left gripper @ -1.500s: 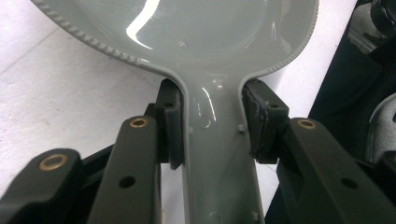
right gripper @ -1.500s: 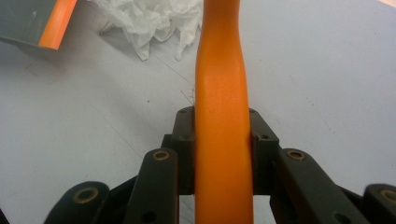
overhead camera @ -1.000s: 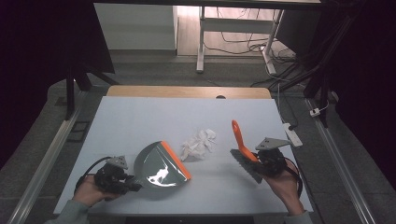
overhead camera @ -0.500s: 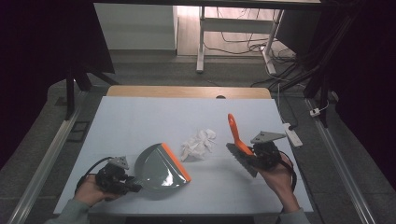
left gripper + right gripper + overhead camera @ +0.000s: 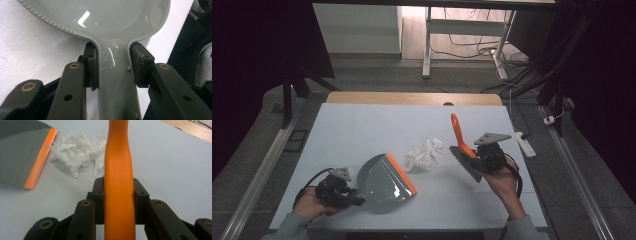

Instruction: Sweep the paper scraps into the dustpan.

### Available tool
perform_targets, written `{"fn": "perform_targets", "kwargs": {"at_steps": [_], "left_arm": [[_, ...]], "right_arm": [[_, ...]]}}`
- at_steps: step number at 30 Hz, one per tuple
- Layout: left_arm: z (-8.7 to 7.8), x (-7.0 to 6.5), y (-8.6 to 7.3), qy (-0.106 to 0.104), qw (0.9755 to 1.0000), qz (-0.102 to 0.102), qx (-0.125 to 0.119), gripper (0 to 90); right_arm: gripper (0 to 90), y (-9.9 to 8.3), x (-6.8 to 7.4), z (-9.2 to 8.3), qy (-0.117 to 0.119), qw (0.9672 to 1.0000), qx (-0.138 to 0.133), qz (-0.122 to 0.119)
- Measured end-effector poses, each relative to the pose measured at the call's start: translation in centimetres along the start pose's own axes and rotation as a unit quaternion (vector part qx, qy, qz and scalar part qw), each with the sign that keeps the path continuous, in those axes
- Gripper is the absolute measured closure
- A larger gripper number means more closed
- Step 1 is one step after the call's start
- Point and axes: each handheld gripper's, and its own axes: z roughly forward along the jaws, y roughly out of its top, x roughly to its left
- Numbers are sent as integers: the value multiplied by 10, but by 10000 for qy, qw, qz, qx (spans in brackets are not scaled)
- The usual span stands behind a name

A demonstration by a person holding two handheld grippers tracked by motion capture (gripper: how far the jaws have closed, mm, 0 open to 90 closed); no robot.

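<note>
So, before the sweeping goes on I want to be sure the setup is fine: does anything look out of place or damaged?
Only the crumpled white tissue lying loose mid-table, between the dustpan and the brush; it looks like litter. The left gripper clamps the dustpan's handle, the right gripper the brush's orange handle. Nothing looks damaged.

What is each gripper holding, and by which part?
Left gripper: grey dustpan, by its handle. Right gripper: brush, by its orange handle.
</note>
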Motion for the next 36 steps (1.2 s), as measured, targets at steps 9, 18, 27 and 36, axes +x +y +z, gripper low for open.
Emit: {"fn": "perform_targets", "kwargs": {"at_steps": [9, 18, 27, 36], "left_arm": [[3, 5, 3, -126, 9999, 1, 14, 617], [2, 6, 4, -123, 9999, -33, -29, 617], [3, 6, 5, -114, 9999, -26, -34, 616], [4, 4, 6, -133, 9999, -11, -1, 616]], "right_arm": [[699, 22, -7, 29, -152, 9998, 46, 150], [700, 41, -13, 58, -282, 9988, 3, 390], [699, 55, -24, 84, -575, 9974, 209, 372], [699, 59, -26, 102, -610, 9968, 415, 310]]}}
